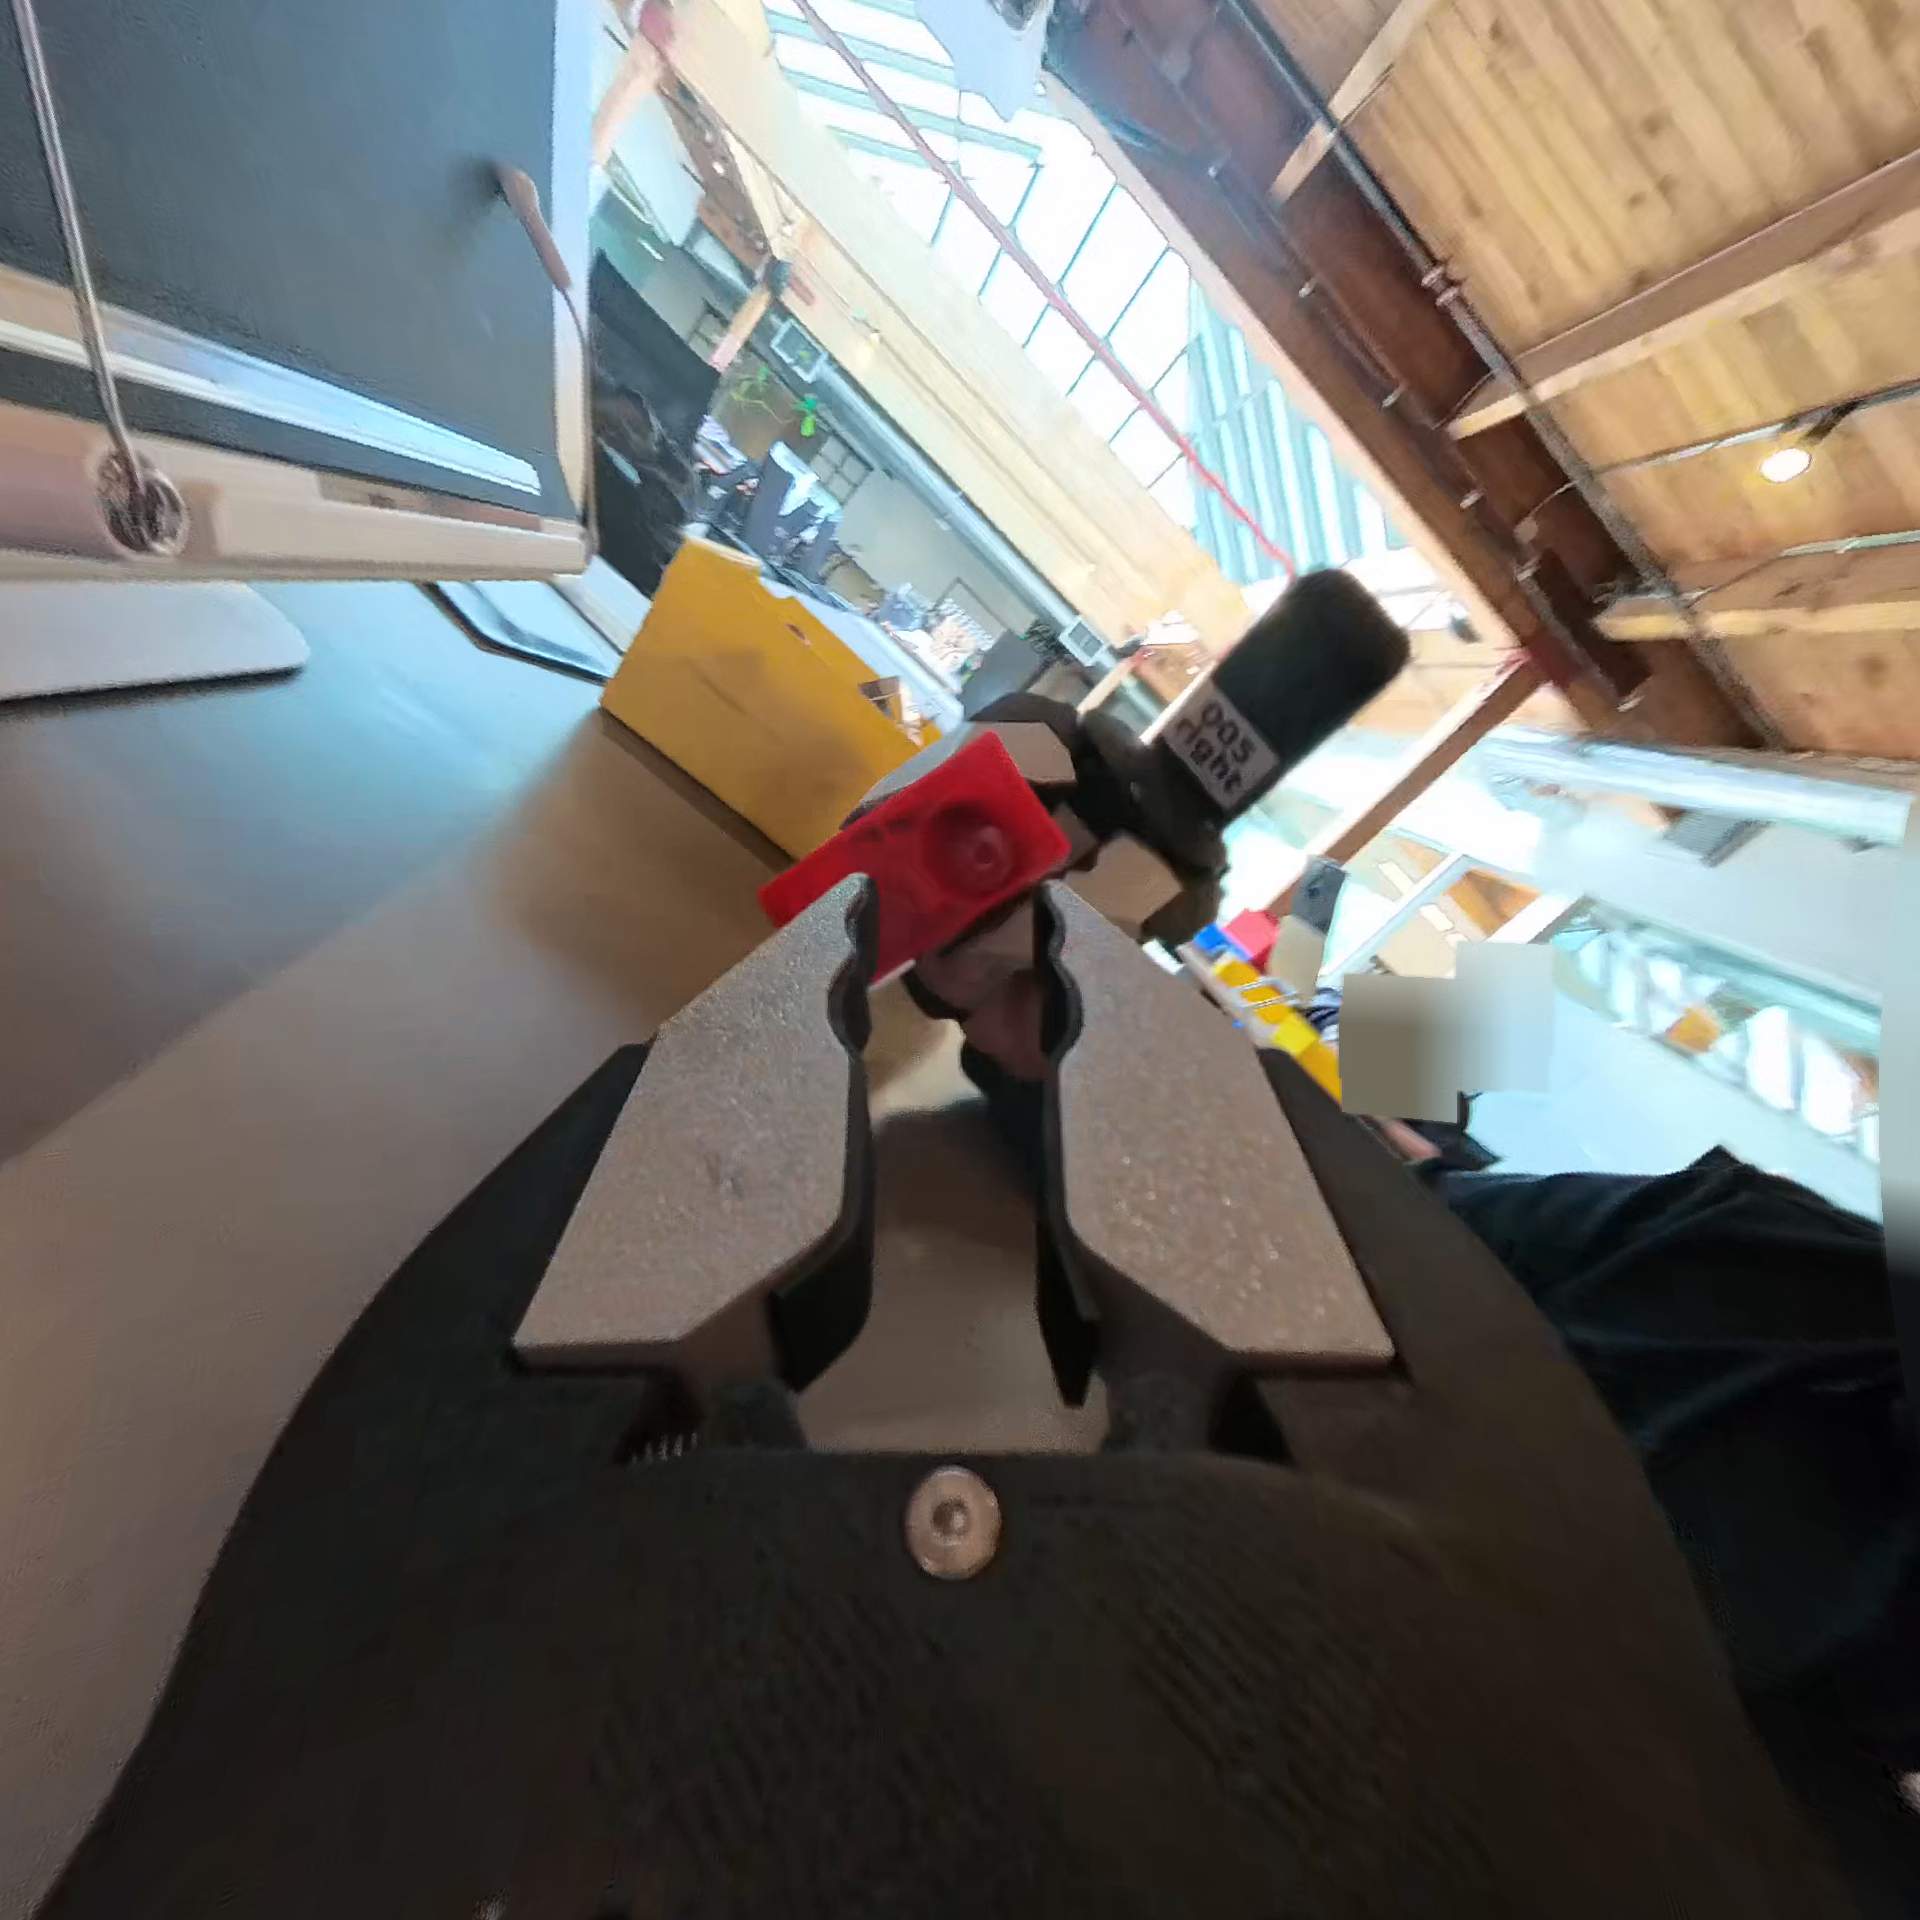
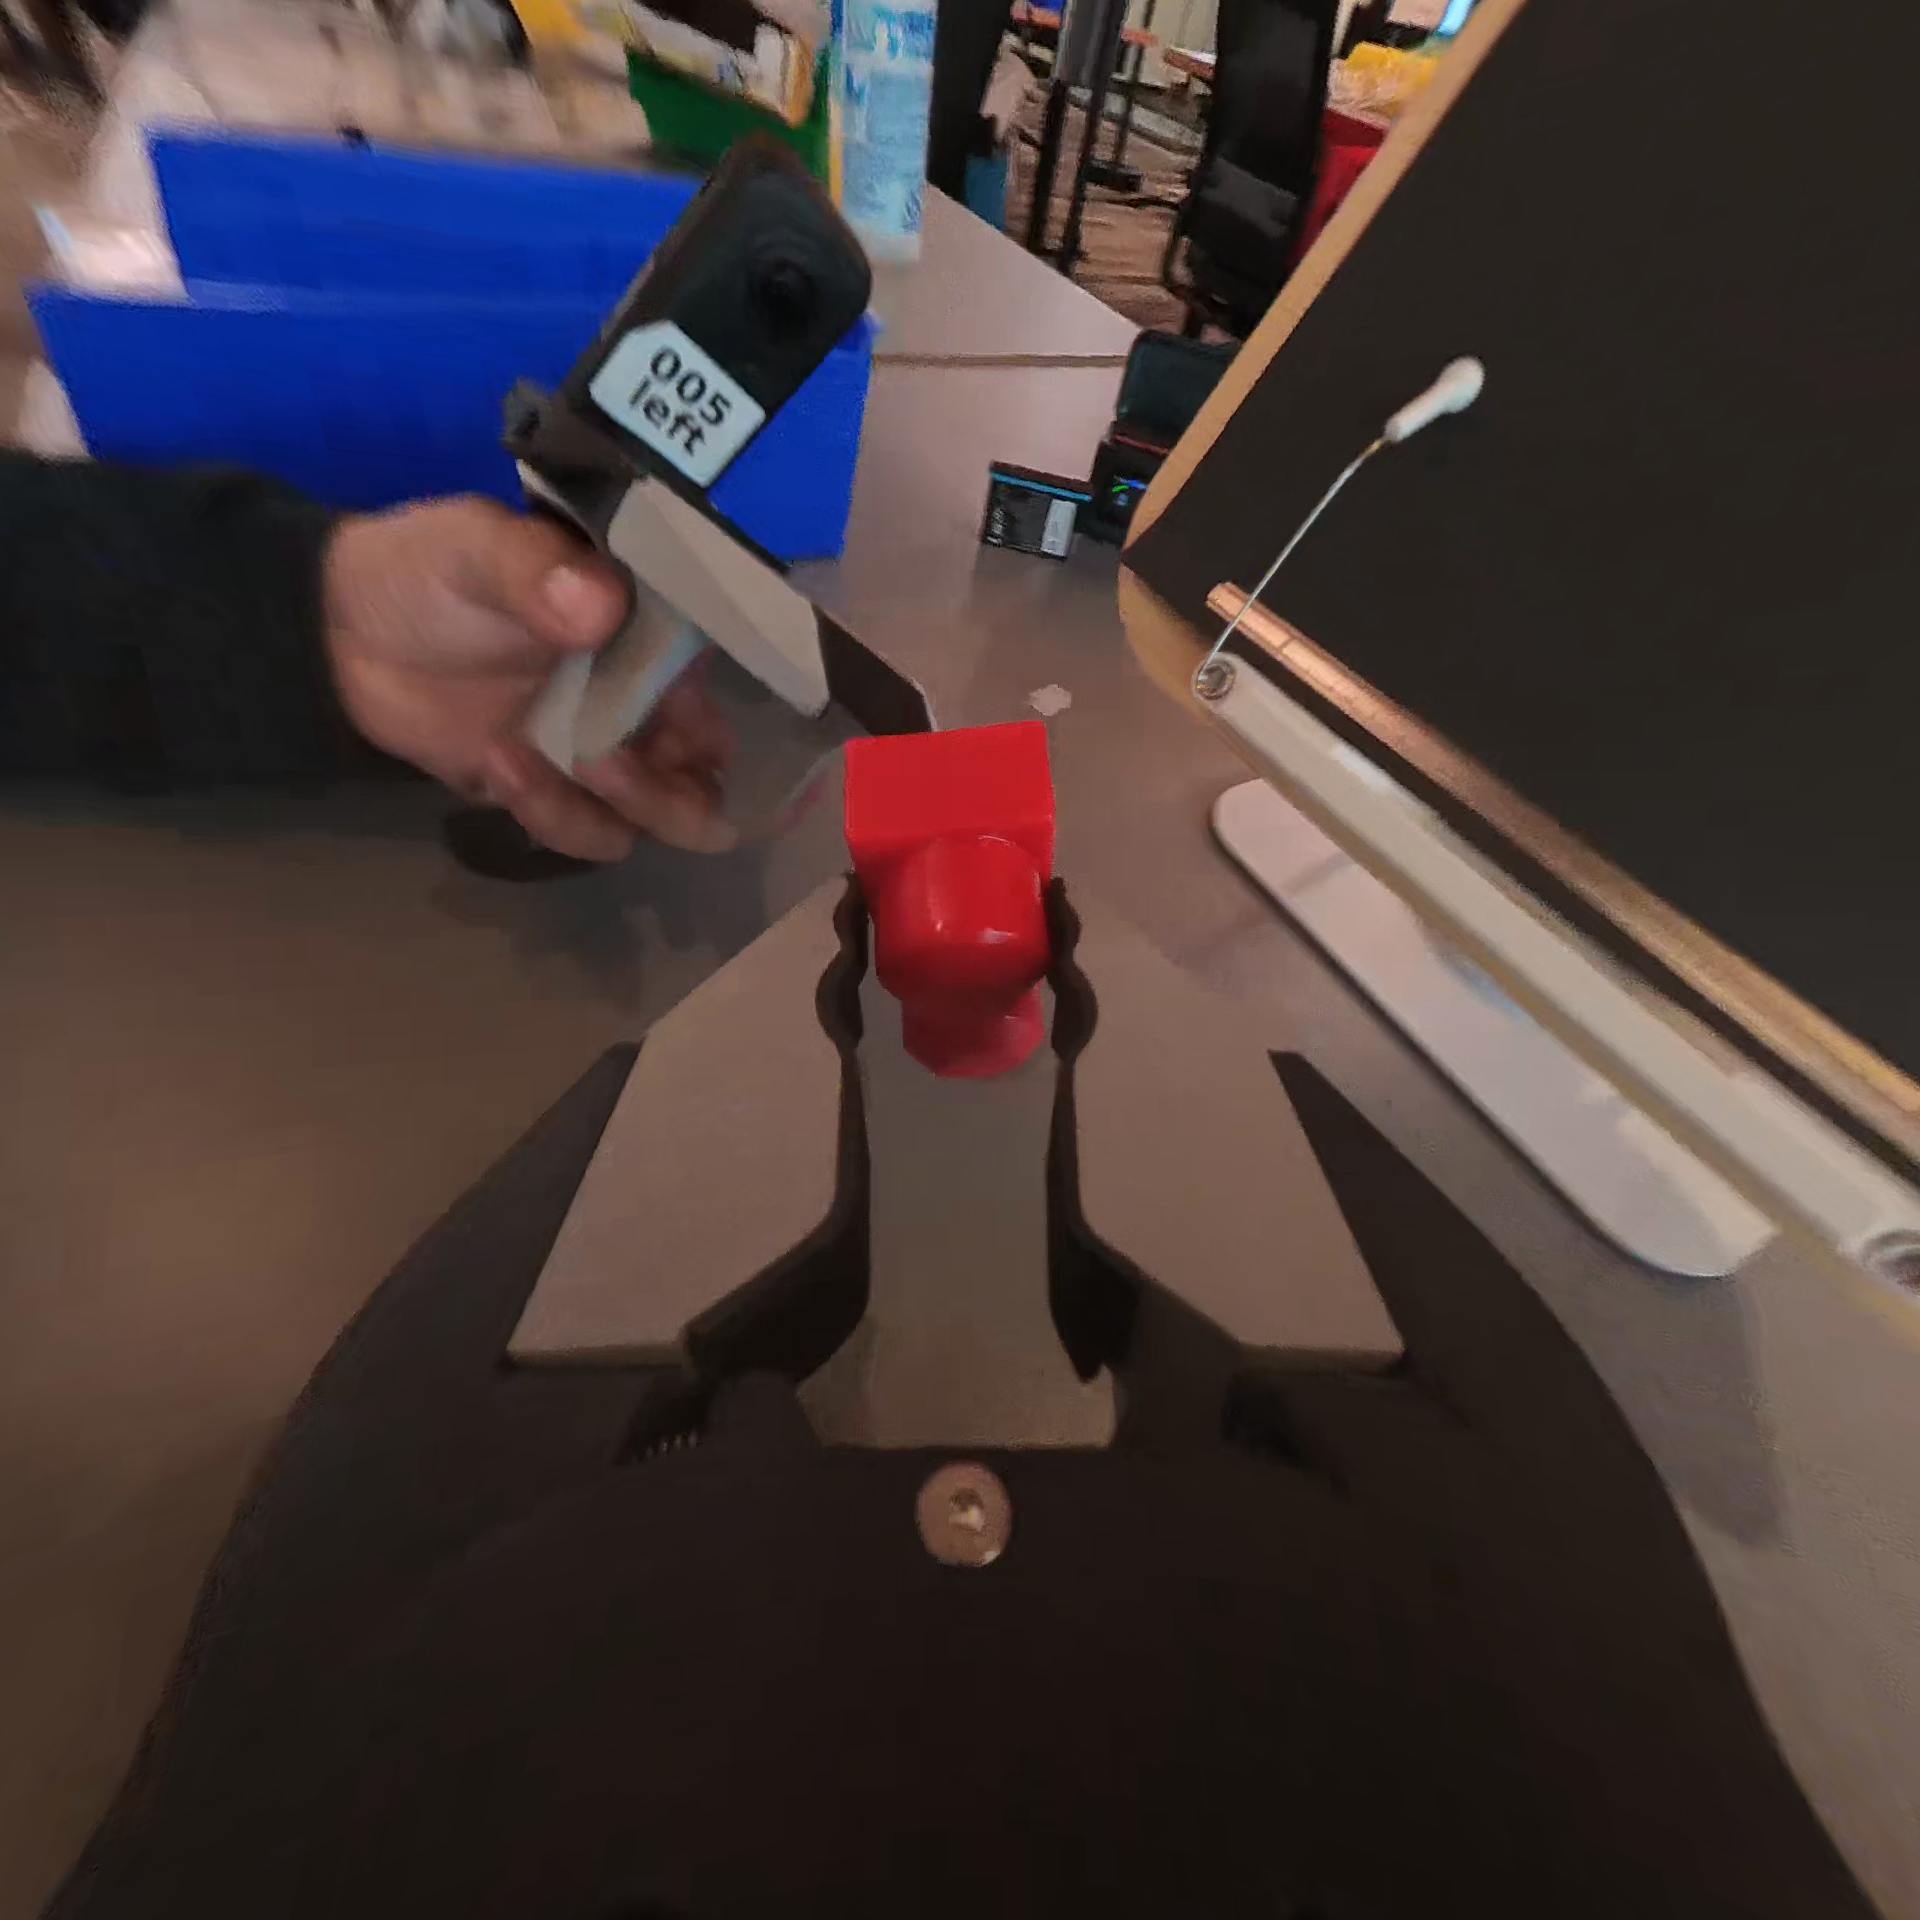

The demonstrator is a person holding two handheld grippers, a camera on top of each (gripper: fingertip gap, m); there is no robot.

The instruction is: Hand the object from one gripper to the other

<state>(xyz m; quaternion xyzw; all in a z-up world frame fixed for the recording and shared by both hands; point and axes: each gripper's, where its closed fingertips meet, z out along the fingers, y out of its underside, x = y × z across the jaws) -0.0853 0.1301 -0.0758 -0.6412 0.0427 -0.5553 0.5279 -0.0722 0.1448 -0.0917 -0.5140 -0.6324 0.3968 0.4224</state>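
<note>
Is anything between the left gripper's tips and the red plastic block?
Nothing. In the right wrist view, only bare brown tabletop shows between the left gripper and red plastic block.

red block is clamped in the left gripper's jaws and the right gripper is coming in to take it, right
Not quite: the red block is clamped in the right gripper, its jaws closed on the block's round stem, as the right wrist view shows. The left gripper is the one coming in to take it.

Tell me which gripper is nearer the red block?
Right. The right gripper has its jaws clamped on the red block; the left gripper is close beside it, jaws not closed on it.
</note>
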